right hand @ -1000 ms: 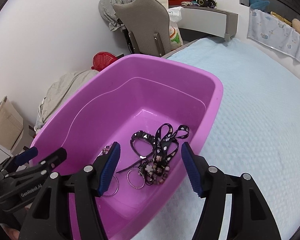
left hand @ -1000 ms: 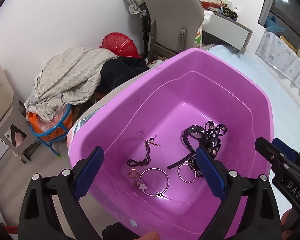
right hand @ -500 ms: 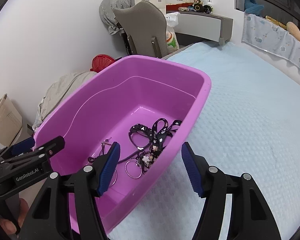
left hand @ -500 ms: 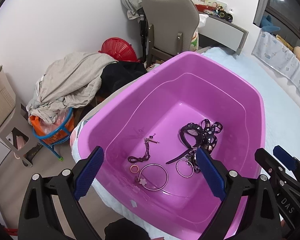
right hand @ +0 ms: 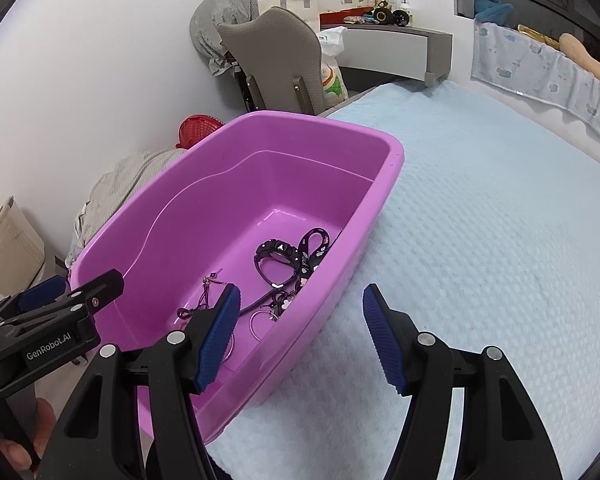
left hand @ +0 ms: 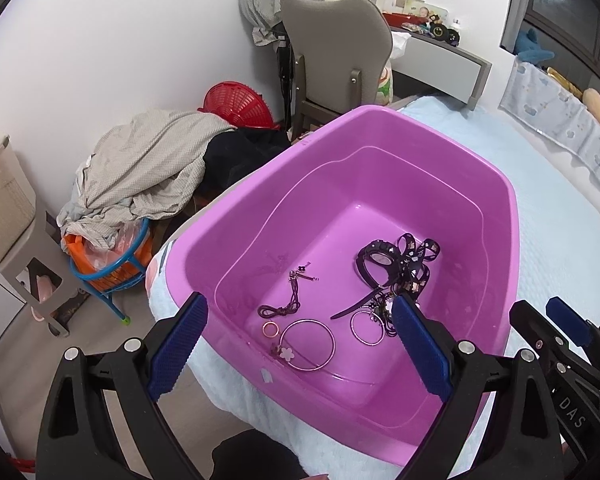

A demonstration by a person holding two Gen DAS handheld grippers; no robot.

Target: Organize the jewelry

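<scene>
Purple tub [left hand: 504, 216] holds bangles [left hand: 308, 344], black straps [left hand: 400, 264]; both grippers' fingers spread, empty.

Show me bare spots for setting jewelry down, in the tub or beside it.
Free: blue bedspread beside the purple tub, and the tub's far floor toward the chair. Crowded: near floor, with bangle, small ring, cord necklace, black strap pile.

We see a purple plastic tub [left hand: 496, 184] on a pale blue bedspread [right hand: 500, 240] with a woven waffle pattern. Inside lie a black strap [left hand: 414, 258] with small white prints, silver hoops [left hand: 308, 344] and a pink flower charm [left hand: 287, 354]. Our fingers [left hand: 178, 344] carry dark blue ribbed pads.
</scene>
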